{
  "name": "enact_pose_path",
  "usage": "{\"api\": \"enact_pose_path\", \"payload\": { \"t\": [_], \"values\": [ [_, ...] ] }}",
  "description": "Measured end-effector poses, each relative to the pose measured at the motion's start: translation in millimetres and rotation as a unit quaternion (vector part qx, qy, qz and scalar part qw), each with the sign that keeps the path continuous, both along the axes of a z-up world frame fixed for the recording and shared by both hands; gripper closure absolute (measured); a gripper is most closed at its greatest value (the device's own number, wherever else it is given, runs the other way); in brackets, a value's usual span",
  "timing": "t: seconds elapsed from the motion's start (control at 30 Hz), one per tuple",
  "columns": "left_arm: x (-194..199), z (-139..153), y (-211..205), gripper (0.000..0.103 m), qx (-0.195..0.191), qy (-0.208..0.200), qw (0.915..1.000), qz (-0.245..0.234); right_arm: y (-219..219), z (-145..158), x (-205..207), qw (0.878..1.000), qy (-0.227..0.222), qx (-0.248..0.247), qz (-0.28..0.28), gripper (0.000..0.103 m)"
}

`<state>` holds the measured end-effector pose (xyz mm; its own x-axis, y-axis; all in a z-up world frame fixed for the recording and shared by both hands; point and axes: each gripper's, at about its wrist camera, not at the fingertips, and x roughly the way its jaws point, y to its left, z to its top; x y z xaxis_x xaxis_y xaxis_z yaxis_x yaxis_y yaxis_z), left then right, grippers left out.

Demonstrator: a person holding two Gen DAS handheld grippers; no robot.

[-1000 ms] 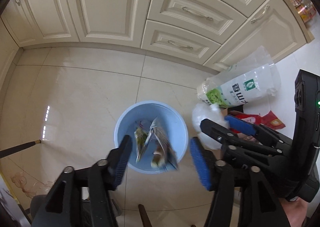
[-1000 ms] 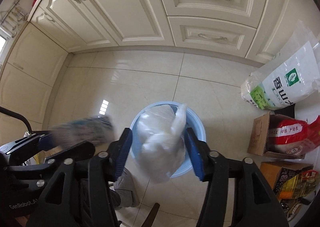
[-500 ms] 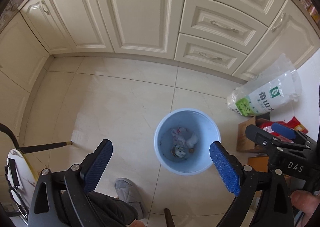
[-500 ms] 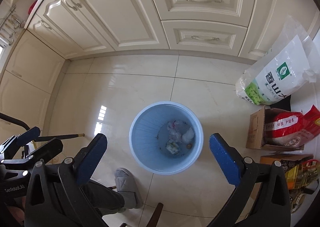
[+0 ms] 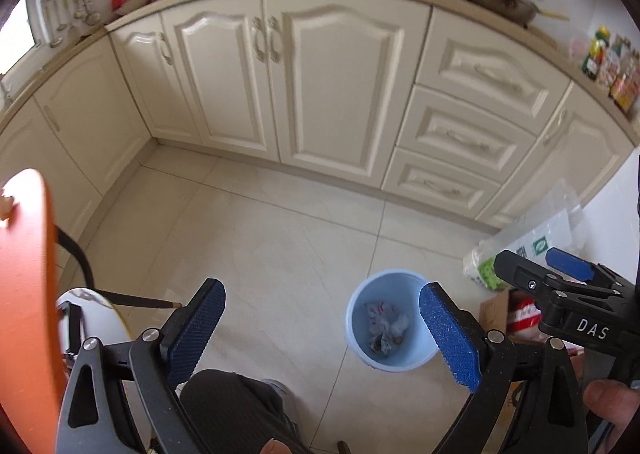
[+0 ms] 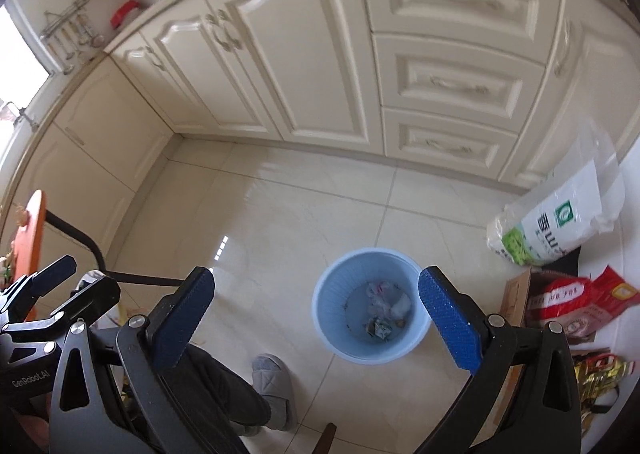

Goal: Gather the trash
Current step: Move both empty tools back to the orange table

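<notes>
A light blue bin (image 5: 390,328) (image 6: 370,304) stands on the tiled floor far below both grippers. Crumpled wrappers and a plastic bag (image 5: 384,328) (image 6: 380,310) lie at its bottom. My left gripper (image 5: 322,334) is open high above the floor, its blue pads (image 5: 450,338) wide apart with nothing between them. My right gripper (image 6: 316,318) is open too and holds nothing; its right pad (image 6: 448,322) overlaps the bin's rim in the picture. The right gripper also shows at the right edge of the left wrist view (image 5: 560,286).
Cream cabinets (image 5: 328,94) line the far side. A white rice bag (image 6: 560,222), a cardboard box with red packets (image 6: 560,302) and gold wrappers (image 6: 596,370) sit right of the bin. A trouser leg and grey slipper (image 6: 272,382), an orange board (image 5: 24,294).
A second ago both grippers held trash just above the bin; their jaws opened and it fell in. Both hands have since risen well above the bin, so more cabinet and countertop shows.
</notes>
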<state>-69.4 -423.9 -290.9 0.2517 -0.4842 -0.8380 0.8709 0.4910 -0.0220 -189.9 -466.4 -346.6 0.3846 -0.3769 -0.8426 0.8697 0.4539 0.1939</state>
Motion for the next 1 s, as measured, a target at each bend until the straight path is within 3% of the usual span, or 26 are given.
{"api": "enact_pose_path", "payload": {
  "t": [0.27,0.43,0.7,1.0],
  "values": [
    [3.3,89.3,125.3,0.006,-0.078,-0.038,0.9945,0.059,49.1,74.5,57.4,0.996,-0.028,-0.054,0.063,0.0],
    [3.2,131.4,211.1,0.005,-0.112,-0.073,0.9832,0.124,91.8,114.6,98.4,0.988,-0.05,-0.09,0.118,0.0],
    [-25.8,170.7,338.4,0.004,-0.147,-0.137,0.9515,0.233,169.1,164.9,172.4,0.962,-0.09,-0.132,0.221,0.0],
    [-88.9,184.8,431.2,0.004,-0.162,-0.187,0.9123,0.326,253.2,201.4,225.4,0.925,-0.137,-0.157,0.316,0.0]
  ]
}}
